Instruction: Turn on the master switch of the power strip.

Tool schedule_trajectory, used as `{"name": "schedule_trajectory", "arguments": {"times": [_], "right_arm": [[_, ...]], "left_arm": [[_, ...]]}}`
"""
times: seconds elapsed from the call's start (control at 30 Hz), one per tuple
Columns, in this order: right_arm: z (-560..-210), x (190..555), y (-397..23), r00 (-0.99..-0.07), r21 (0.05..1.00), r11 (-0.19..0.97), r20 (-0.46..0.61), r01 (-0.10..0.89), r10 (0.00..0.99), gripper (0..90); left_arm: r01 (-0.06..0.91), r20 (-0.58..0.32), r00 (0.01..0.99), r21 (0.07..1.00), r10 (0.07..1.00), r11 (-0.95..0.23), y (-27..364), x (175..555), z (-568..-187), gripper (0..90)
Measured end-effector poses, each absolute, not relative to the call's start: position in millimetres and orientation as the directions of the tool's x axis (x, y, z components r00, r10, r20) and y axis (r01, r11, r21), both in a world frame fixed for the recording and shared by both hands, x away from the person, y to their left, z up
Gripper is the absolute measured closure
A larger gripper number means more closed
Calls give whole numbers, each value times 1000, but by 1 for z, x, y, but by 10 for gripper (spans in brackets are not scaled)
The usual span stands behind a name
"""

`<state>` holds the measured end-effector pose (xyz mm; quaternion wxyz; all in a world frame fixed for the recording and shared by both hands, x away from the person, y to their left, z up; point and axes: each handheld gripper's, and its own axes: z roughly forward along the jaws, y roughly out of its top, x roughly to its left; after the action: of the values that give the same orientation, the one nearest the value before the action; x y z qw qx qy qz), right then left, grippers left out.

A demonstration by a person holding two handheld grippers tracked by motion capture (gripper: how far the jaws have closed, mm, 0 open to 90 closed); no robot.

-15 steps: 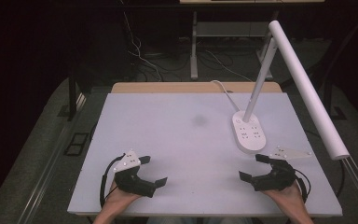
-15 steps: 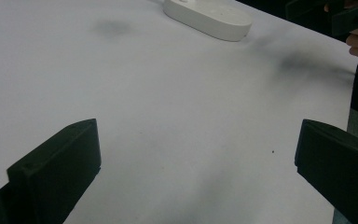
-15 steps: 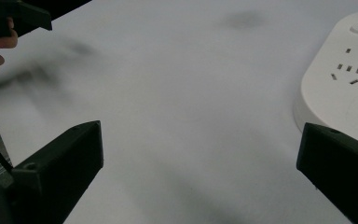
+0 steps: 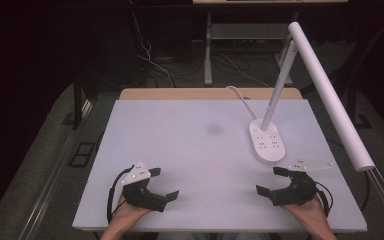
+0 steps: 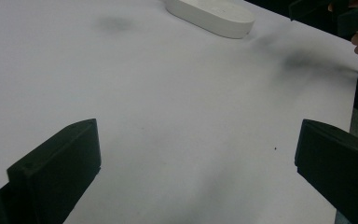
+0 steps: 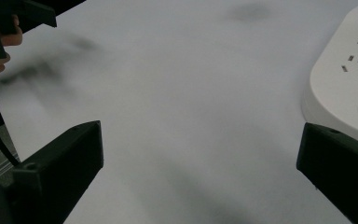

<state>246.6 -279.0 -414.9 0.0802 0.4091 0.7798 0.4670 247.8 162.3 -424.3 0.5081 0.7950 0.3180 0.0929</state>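
High view: two grippers low in the frame on a white bench point(image 4: 200, 135). Left gripper point(image 4: 166, 186) lower left, jaws spread, nothing between. Right gripper point(image 4: 275, 181) lower right, jaws spread, empty. One desk lamp: its base point(image 4: 266, 142) sits right of centre, just above the right gripper, apart from it; its long white head point(image 4: 330, 95) slants down the right edge.

Left gripper view: jaws wide over bare bench; lamp base point(image 5: 212, 16) at top, well off.

Right gripper view: jaws wide; lamp base point(image 6: 345, 88) near the right-hand jaw.

Risk, as I judge it: the right gripper's outer jaw could nudge the base; a raised hand could clip the overhanging head and tip the lamp.
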Motion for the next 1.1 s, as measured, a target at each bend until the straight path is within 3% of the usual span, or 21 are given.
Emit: {"name": "schedule_trajectory", "arguments": {"times": [1.1], "right_arm": [[-400,256,-267,-679,749,319,229,581,698,1]], "left_arm": [[424,-179,768,862,615,-278,167,249,-427,0]]}}
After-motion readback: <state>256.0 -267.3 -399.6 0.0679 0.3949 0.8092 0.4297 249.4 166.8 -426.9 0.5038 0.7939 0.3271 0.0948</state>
